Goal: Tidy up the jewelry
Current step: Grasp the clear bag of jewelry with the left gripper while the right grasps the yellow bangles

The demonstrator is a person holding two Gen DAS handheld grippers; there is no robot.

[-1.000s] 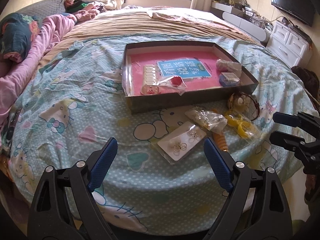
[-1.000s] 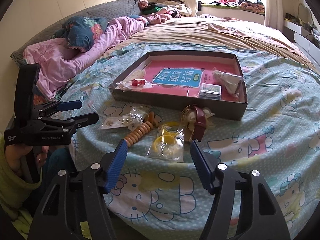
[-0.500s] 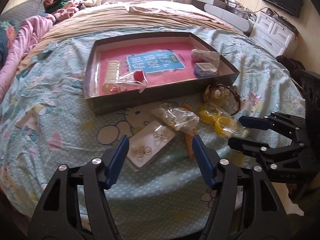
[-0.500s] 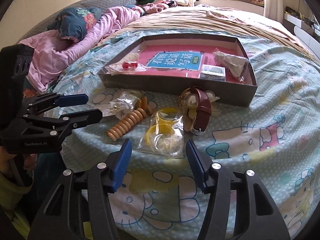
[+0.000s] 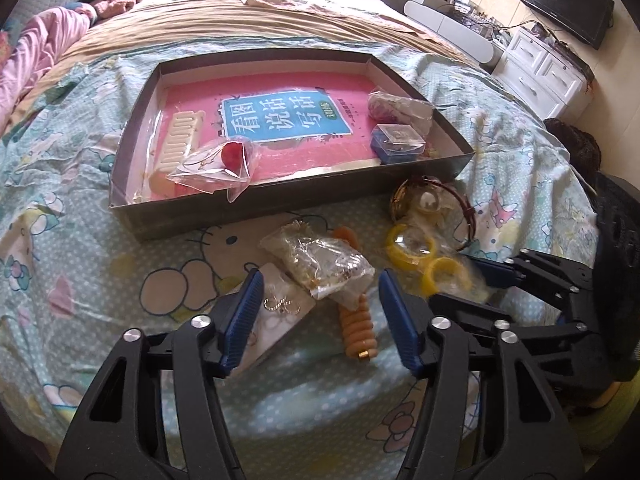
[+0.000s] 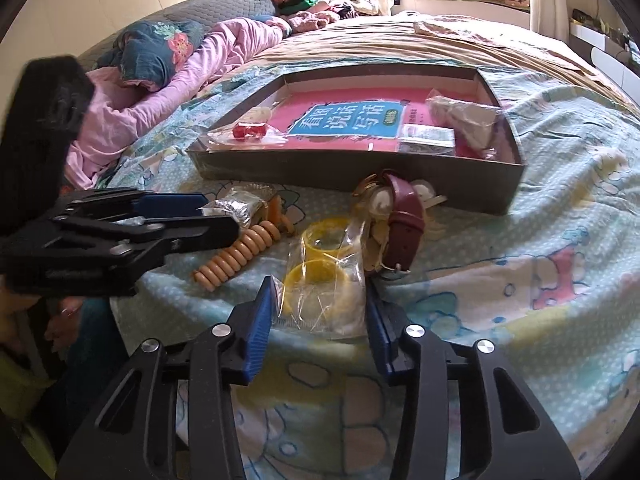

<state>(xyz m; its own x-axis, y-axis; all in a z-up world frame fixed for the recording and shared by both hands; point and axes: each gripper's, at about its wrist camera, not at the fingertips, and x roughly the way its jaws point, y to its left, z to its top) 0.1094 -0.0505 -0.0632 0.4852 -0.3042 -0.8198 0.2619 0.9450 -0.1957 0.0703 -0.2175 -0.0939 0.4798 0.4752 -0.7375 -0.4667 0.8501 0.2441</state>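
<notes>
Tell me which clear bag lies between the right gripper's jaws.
The bag with yellow bangles, between the closing right gripper; the others hold gold chains or lie in the box.

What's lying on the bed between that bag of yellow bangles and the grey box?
A watch with a maroon strap, against the bangle bag and just short of the box. The right wrist view shows it best.

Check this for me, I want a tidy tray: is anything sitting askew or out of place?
Yes. The clear bag with the red bead droops over the front wall of the tray. The watch, yellow bangles bag and bead bracelet lie jumbled on the bedsheet, outside it.
</notes>
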